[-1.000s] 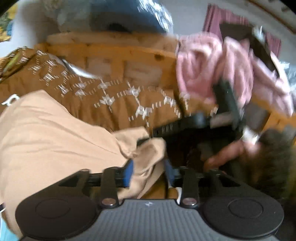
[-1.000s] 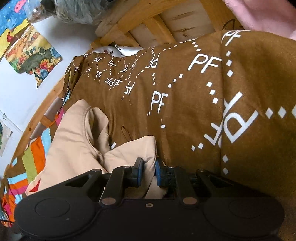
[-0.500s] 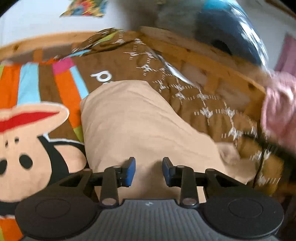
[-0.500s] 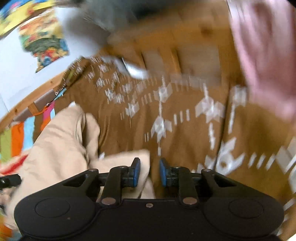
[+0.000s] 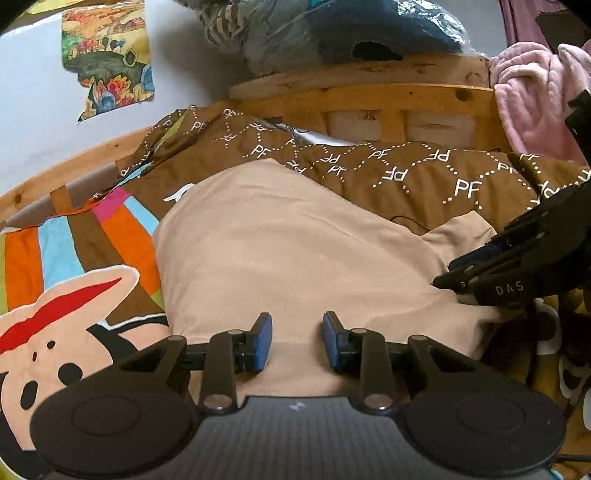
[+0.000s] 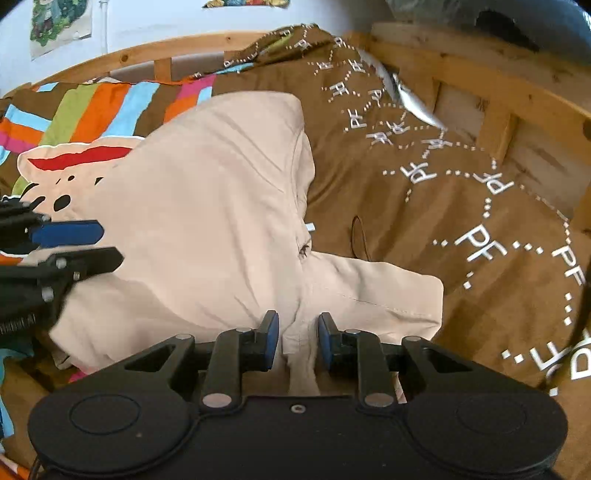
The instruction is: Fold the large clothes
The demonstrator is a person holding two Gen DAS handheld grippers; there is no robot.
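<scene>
The beige garment (image 5: pixel 295 251) lies limp on the bed's brown cover (image 5: pixel 424 181), soft and light (grip hems), both the left tongs (image 5: pixel 297 341) and right tongs (image 6: pixel 297 341) parted, holding nothing.

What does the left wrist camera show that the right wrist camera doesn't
Only the left wrist view shows the pink blanket and the plastic-wrapped bundle on the bed frame. Only the right wrist view shows the garment's seamed flap running between the right tool. Both show the beige garment, the brown PF duvet and the open left tool.
</scene>
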